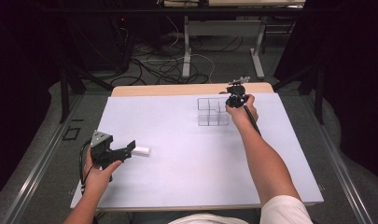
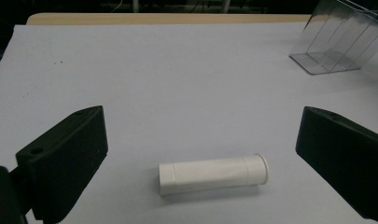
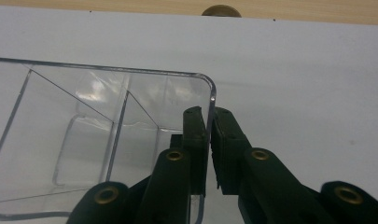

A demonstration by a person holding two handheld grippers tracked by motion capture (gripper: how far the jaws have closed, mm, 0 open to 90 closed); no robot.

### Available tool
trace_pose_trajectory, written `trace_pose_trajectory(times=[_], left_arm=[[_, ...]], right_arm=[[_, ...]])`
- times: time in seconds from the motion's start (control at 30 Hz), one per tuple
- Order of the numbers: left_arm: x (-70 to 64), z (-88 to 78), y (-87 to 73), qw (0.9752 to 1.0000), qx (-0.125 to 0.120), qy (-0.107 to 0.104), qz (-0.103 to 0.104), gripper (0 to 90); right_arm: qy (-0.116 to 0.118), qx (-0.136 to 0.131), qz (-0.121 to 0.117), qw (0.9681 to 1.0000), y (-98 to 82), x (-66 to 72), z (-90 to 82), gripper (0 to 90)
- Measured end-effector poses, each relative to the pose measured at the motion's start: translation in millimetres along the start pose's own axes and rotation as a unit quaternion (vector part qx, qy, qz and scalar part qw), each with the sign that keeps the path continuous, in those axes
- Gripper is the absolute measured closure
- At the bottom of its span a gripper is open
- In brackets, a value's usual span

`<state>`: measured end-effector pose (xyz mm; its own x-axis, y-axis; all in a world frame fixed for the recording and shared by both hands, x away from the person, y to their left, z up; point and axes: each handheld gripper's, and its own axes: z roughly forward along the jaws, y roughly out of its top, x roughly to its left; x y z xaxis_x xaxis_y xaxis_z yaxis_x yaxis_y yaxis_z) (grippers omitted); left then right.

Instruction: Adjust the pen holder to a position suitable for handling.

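Seen from the high view, left gripper (image 1: pixel 129 148) rests near the tabletop's left edge, touching white tube (image 1: pixel 141 150); right gripper (image 1: pixel 235 99) is at clear divided box (image 1: pixel 212 112) near the far edge. Left gripper view: jaws wide apart, tube (image 2: pixel 213 173) lying between, untouched. Right gripper view: jaws pinch the box wall (image 3: pixel 210 100).

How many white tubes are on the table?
1. The white tube lies on its side on the white table cover, between the open left gripper jaws, untouched.
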<state>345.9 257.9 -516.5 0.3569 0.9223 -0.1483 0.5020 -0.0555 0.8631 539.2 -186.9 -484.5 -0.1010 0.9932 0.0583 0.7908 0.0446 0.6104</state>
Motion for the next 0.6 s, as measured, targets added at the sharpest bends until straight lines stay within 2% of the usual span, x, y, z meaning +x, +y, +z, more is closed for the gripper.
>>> trace_pose_trajectory(times=[0.17,0.23,0.37,0.6], left_arm=[[0.5,0.0,0.0,1.0000,0.001,0.000,0.000,2.3],[0.5,0.0,0.0,1.0000,0.001,0.000,-0.001,2.3],[0.4,-0.2,0.1,1.0000,0.001,0.001,0.000,2.4],[0.2,0.1,0.3,1.0000,0.000,0.003,0.000,2.4]], right_arm=[[0.007,0.002,0.033,0.9994,1.1,-1.6,-1.8,86.9],[-0.002,0.004,0.022,0.9997,1.5,-0.4,-2.4,87.5],[-0.006,0.018,0.033,0.9993,1.7,-0.2,-5.4,87.3],[-0.004,0.035,0.039,0.9986,-3.0,-3.4,-14.0,87.3]])
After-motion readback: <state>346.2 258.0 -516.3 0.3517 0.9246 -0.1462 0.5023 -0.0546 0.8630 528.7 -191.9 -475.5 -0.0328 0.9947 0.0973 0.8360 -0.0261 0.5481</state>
